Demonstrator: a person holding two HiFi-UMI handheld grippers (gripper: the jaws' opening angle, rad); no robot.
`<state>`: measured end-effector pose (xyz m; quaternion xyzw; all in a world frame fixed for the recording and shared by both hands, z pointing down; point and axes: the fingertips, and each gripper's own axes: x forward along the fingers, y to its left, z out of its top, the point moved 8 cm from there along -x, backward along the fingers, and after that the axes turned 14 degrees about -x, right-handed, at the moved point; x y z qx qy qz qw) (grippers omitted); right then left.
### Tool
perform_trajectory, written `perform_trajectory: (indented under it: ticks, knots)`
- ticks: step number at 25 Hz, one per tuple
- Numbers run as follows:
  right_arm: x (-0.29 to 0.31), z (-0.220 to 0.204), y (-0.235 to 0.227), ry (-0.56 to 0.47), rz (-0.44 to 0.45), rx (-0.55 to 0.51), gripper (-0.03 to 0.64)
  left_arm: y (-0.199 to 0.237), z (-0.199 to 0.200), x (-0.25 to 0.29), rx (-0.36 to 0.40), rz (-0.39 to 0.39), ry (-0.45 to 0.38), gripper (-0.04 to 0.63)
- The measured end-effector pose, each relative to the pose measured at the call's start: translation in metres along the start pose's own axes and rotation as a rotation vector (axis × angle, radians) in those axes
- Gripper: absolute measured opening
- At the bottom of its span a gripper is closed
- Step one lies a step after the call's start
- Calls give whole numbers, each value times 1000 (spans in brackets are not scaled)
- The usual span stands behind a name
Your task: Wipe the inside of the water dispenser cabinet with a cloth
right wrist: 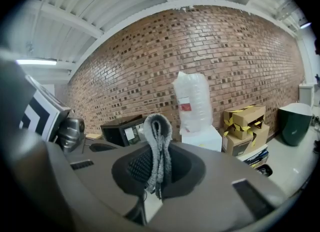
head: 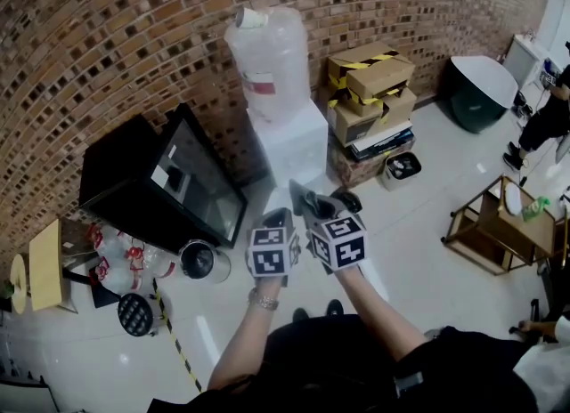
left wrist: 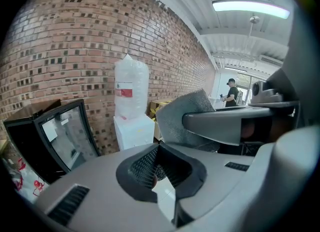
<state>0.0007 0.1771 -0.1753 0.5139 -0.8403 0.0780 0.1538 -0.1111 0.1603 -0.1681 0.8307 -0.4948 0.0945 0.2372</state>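
While the brick wall [head: 134,20] fills the whole background, the water dispenser [head: 287,140] stands against it with a big clear bottle [head: 270,46] on top. Left of the dispenser sits a black glass-fronted cabinet [head: 134,171], and to its right are stacked cardboard boxes [head: 370,82].

In front of the dispenser and well short of it, the person holds both tools side by side. The right hand-held gripper [right wrist: 157,171] is clamped on a folded grey cloth [right wrist: 158,141], which stands up out of the jaws. The left hand-held gripper [left wrist: 157,168] has its jaws together with nothing between them.

The dispenser's white front looks closed, though its lower part is hidden in the head view, so wiping has likely not begun.

The cloth is pinched along a narrow fold. If it is pressed hard against an inner wall, it could bunch up or slip free. The empty gripper will probably have to work the door, and it may skid off the smooth panel. A sharp tug could also rock the top-heavy bottle.
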Motion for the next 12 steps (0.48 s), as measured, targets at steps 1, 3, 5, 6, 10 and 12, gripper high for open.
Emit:
perform_trajectory:
  ticks: [1,3,5,6,10,12]
  knots:
    - [-1,0,1,-2,1,2,21,0,-1,-1,0,-3,1,2]
    - [-3,0,2,-3,4,5,21,-2,-2,-3,-2,-8,3,2]
    - [-7,-1,2,-3,5,9,22,-6,-3,-3,-2,-16,4,2]
    - [-9,-2,1,-3,5,10,21,-9,-4,-3,-2,-21,3,2]
    - [-15,-9,-2,-7,3,21,21,-17,-8,-1,0,-45,2,2]
    - [-18,-13,-5,-7,0,27,21,-23,-11,1,4,-57,4,2]
